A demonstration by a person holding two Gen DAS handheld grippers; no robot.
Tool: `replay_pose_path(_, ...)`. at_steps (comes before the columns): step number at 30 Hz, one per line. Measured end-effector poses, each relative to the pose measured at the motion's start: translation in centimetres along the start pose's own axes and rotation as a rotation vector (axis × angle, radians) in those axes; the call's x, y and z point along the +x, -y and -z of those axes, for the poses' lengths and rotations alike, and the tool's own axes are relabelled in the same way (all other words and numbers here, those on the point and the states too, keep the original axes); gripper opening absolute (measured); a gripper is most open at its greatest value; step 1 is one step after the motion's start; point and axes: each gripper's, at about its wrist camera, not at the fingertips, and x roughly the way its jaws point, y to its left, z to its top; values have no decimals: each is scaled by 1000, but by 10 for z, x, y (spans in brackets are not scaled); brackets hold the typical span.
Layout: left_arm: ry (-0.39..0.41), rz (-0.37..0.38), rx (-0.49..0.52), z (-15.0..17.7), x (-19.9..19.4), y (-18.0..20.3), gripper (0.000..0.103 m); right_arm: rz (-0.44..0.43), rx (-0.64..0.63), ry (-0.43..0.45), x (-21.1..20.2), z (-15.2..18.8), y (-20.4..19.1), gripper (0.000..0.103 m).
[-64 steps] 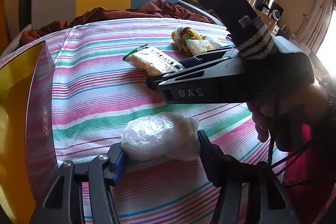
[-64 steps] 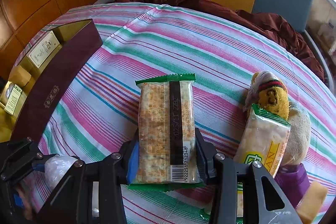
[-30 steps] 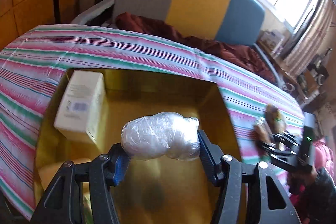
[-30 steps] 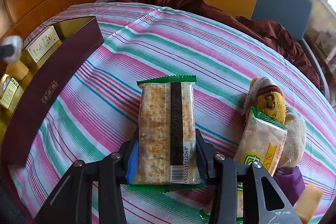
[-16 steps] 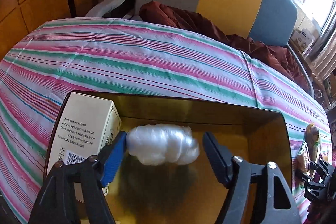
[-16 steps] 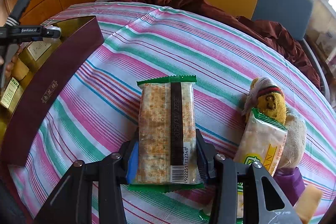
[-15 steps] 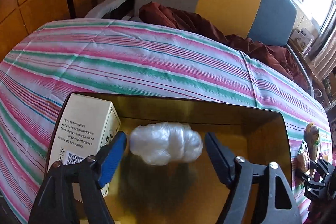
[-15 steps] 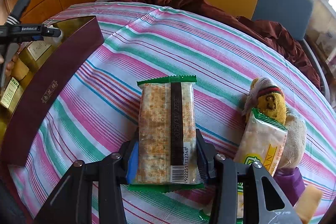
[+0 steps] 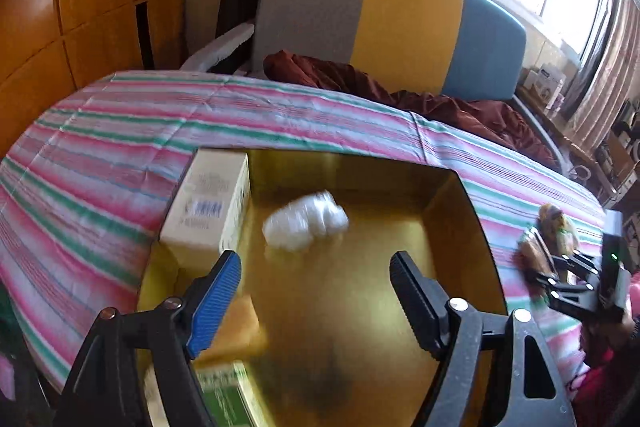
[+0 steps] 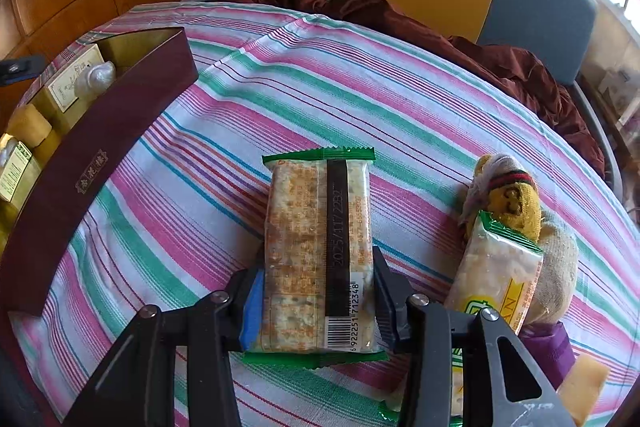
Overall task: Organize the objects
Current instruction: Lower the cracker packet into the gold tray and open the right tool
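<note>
Tricolour chair [image 9: 400, 15] behind maroon cloth [image 10: 500, 55].

Wrapped bundle [image 9: 305, 225] in box [image 9: 452, 227], right of carton [image 9: 208, 205]

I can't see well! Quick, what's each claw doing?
Left claw: open, empty; jaws just narrowed slightly.
Right claw: shut on the cracker packet.
</note>
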Motion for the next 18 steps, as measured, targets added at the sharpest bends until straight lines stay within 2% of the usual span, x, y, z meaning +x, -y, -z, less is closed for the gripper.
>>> replay_pose_path(7, -35, 22, 8, 35, -19, -4, 67, 42, 46, -51, 1, -7, -3, 45)
replay_pose_path(10, -8, 26, 25, 40, -29, -4, 65, 64, 102, -81, 1, -12, -3, 45)
replay_pose_path(12, 20, 13, 28, 43, -38, -4, 65, 47, 164, -91, -3, -13, -2, 45)
replay_pose_path(18, 101, -31, 12, 45, -61, -12, 65, -66, 250, 26, -45, -34, -33, 45)
